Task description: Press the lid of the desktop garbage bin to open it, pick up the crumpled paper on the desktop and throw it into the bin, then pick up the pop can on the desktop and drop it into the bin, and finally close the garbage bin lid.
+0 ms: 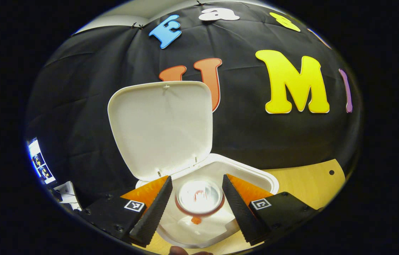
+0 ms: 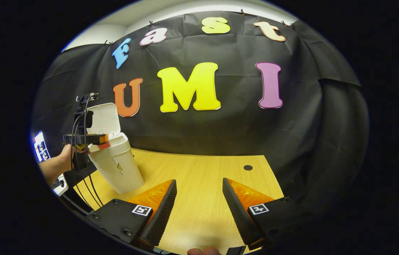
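Observation:
The white desktop bin [image 1: 256,174] stands open, its lid [image 1: 160,127] tipped up and back against the wall. My left gripper [image 1: 197,178] hovers right over the bin's mouth, open. The pop can [image 1: 199,196] appears end-on and blurred, low between the spread fingers and inside the opening, touching neither finger. From the right gripper view the bin [image 2: 118,166] sits at the table's left, its lid [image 2: 105,120] upright, with the left gripper [image 2: 91,139] and a hand [image 2: 56,163] held above its rim. My right gripper [image 2: 199,182] is open over bare wood, holding nothing.
The wooden table [image 2: 199,166] stretches right of the bin, with a small round hole [image 2: 248,167] near its far right corner. A lit screen [image 1: 38,161] stands at the far left. Cables [image 2: 87,184] hang from the left gripper beside the bin.

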A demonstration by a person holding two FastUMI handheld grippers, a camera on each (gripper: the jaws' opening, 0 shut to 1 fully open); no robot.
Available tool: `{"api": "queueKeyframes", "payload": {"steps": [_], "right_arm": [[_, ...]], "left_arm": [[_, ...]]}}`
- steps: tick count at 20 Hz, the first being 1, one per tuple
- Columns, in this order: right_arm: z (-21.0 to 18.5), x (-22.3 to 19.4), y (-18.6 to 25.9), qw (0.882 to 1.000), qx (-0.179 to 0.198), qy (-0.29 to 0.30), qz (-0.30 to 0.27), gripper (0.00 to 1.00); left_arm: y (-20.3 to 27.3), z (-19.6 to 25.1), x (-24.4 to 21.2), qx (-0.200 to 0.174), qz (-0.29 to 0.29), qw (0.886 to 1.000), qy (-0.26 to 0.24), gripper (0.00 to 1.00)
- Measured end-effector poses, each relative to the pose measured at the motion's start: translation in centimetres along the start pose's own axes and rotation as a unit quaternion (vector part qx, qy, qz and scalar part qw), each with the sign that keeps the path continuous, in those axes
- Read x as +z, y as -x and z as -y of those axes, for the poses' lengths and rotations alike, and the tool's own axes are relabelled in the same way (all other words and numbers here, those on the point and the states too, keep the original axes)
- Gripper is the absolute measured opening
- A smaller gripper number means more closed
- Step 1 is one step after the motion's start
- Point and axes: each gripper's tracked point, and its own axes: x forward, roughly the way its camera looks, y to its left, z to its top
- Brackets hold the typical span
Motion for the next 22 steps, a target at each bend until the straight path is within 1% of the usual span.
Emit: {"api": "queueKeyframes", "payload": {"steps": [1, 3, 6, 8, 9, 10, 12, 14, 17, 19, 22], "right_arm": [[0.0, -0.1, -0.2, 1.0, 0.001, 0.0, -0.003, 0.84], [-0.3, -0.1, -0.5, 1.0, 0.005, -0.002, -0.007, 0.84], [-0.7, 0.1, -0.9, 1.0, 0.016, 0.001, -0.005, 0.84], [-0.7, 0.5, -1.2, 1.0, 0.023, 0.002, -0.001, 0.84], [-0.6, 0.9, -1.1, 1.0, 0.026, 0.002, 0.003, 0.84], [-0.4, 1.3, -1.1, 1.0, 0.027, 0.002, 0.008, 0.84], [0.5, 2.0, -1.0, 1.0, 0.025, -0.001, 0.016, 0.84], [1.4, 2.4, -0.9, 1.0, 0.021, -0.008, 0.021, 0.84], [2.9, 2.7, -1.2, 0.999, 0.011, -0.026, 0.02, 0.84], [3.6, 2.9, -1.5, 0.999, 0.004, -0.038, 0.019, 0.83], [4.0, 3.6, -1.7, 0.999, 0.001, -0.047, 0.017, 0.83]], "left_arm": [[0.3, -0.2, 0.5, 0.005, 0.004, 1.0, 0.001, 0.95], [1.8, -0.5, 2.4, 0.02, 0.028, 0.999, 0.016, 0.96], [3.8, -1.1, 6.8, 0.061, 0.071, 0.994, 0.047, 0.96], [4.4, -1.5, 9.2, 0.082, 0.093, 0.99, 0.062, 0.95], [4.2, -1.5, 9.8, 0.092, 0.1, 0.988, 0.067, 0.95], [4.2, -2.4, 10.8, 0.106, 0.104, 0.986, 0.072, 0.95], [4.2, -4.3, 12.8, 0.141, 0.112, 0.979, 0.092, 0.95], [3.9, -5.1, 14.3, 0.165, 0.111, 0.974, 0.111, 0.95], [3.5, -6.6, 17.6, 0.2, 0.12, 0.965, 0.117, 0.95], [2.5, -7.0, 19.2, 0.211, 0.12, 0.962, 0.122, 0.95], [0.2, -6.9, 20.6, 0.209, 0.116, 0.962, 0.132, 0.94]]}}
